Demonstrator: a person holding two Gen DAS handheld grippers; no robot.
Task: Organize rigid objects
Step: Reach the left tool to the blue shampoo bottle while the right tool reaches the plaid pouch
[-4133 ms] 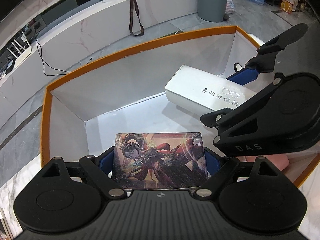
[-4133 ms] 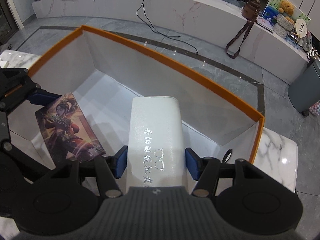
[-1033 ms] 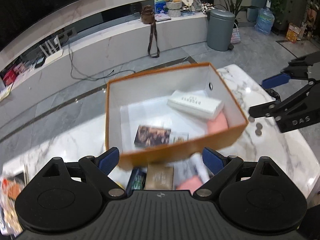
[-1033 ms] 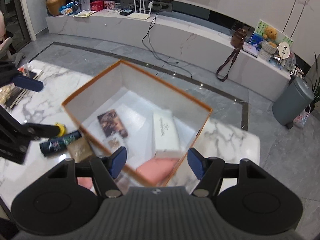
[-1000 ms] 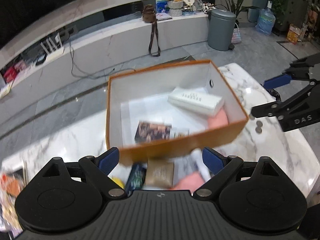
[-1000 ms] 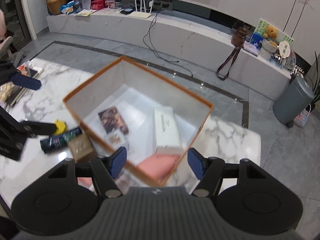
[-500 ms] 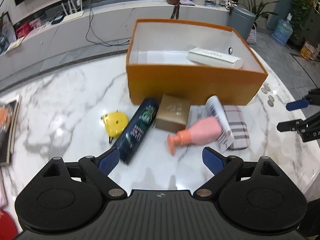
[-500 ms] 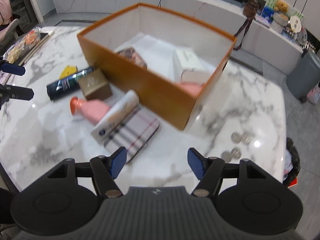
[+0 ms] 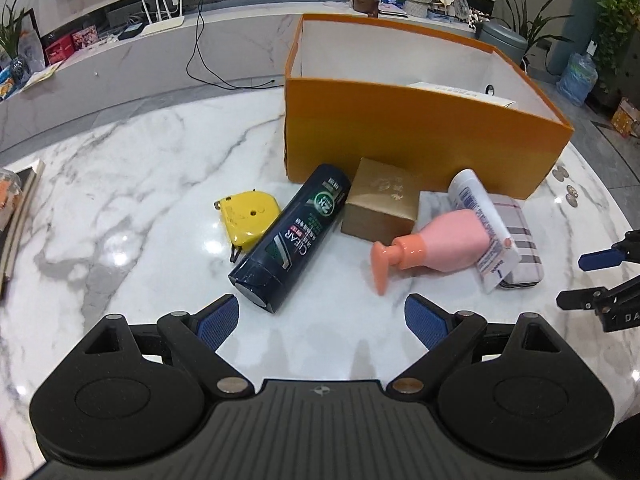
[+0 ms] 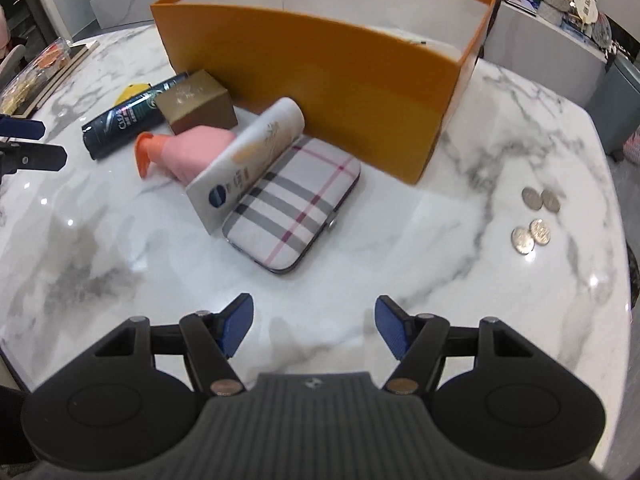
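Observation:
An orange box [image 9: 420, 136] [image 10: 320, 68] stands at the back of the marble table, a white case [image 9: 460, 90] showing inside it. In front of it lie a yellow tape measure [image 9: 248, 218], a dark shampoo bottle [image 9: 296, 236] [image 10: 128, 118], a gold box [image 9: 384, 200] [image 10: 196, 104], a pink pump bottle [image 9: 440, 246] [image 10: 188, 152], a white tube [image 9: 484, 228] [image 10: 248, 156] and a plaid case [image 10: 292, 204] [image 9: 520, 240]. My left gripper [image 9: 320, 314] is open just short of the shampoo bottle, holding nothing. My right gripper [image 10: 314, 324] is open over bare marble, short of the plaid case.
Several coins [image 10: 536, 220] lie on the table to the right of the box. A board and packets [image 10: 44, 68] sit at the table's left edge. Behind the table run a low white counter [image 9: 180, 48] with cables, and a grey bin [image 9: 504, 42].
Both grippers have left the box, pulled back and sunk toward the table. The items in front of the box now fill the views; earlier a card and the white case were held inside it.

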